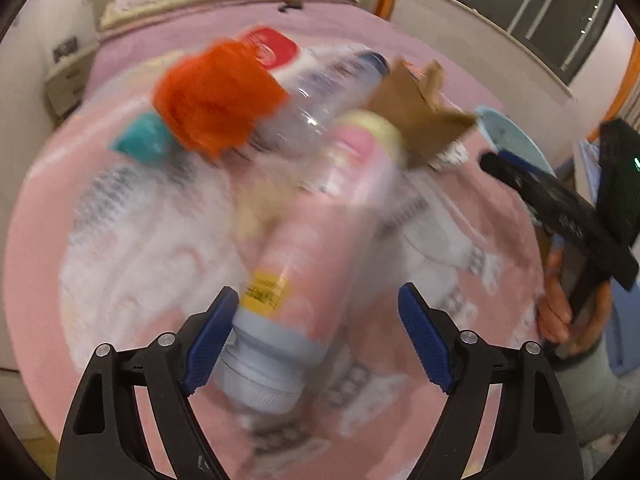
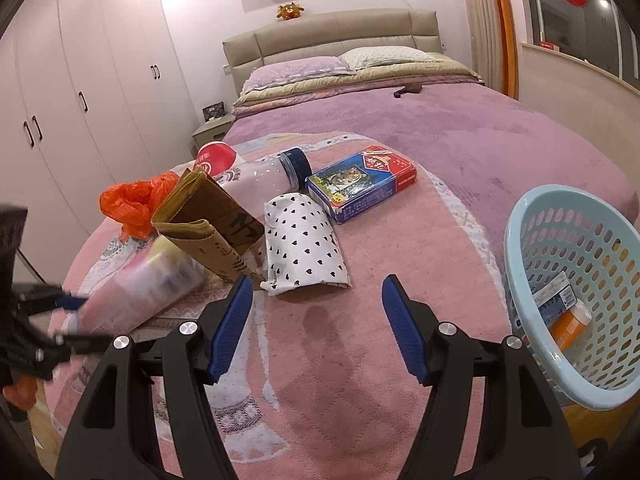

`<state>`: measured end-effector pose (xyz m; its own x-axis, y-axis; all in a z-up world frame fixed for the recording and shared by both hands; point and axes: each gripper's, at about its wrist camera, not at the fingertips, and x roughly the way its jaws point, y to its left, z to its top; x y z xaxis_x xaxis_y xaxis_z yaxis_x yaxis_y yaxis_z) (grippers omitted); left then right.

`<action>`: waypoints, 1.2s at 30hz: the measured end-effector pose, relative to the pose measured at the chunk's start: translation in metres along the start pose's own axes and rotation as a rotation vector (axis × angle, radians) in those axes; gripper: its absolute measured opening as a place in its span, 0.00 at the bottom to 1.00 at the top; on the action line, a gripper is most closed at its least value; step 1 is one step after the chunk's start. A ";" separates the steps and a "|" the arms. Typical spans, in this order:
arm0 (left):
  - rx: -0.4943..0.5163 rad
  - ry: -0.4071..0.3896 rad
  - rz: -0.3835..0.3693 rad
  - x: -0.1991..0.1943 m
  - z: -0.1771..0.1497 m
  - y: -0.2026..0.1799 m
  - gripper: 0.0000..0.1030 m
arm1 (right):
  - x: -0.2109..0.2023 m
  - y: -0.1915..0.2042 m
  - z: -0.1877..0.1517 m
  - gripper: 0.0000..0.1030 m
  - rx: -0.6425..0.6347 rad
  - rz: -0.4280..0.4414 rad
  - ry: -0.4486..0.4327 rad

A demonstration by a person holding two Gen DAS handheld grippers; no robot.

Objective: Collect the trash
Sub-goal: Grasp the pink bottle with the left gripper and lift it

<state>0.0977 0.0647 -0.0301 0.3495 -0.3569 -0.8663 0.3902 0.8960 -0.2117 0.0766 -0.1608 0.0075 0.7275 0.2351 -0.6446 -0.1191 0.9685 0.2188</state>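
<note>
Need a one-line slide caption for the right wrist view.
Open right gripper hovers over a pink bedspread strewn with trash, a blue basket at right already holding some.

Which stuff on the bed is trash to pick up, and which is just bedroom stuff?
Trash job: pink bottle, orange bag, cardboard, clear bottle, heart pouch, card box, basket.

Just there: pillows, toy, wardrobe.

Left view: we find the pink bottle (image 1: 304,264) and trash pile motion-blurred; label unreadable. Basket (image 2: 520,240) cut off by right view's edge.
</note>
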 end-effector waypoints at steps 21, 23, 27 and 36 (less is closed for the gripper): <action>-0.132 -0.193 0.119 0.009 -0.002 -0.042 0.47 | -0.004 0.006 0.006 0.62 -0.026 0.008 -0.012; -0.142 -0.240 0.153 0.003 -0.007 -0.041 0.47 | -0.005 0.002 0.013 0.61 -0.003 0.024 -0.019; -0.154 -0.313 0.134 -0.002 -0.022 -0.043 0.47 | -0.003 -0.007 0.027 0.50 0.027 0.016 -0.032; -0.164 -0.332 0.197 0.003 -0.024 -0.049 0.47 | 0.034 0.004 0.036 0.50 0.004 0.028 0.051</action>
<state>0.0589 0.0258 -0.0335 0.6696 -0.2163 -0.7105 0.1575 0.9763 -0.1487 0.1254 -0.1514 0.0125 0.6883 0.2663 -0.6748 -0.1360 0.9610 0.2406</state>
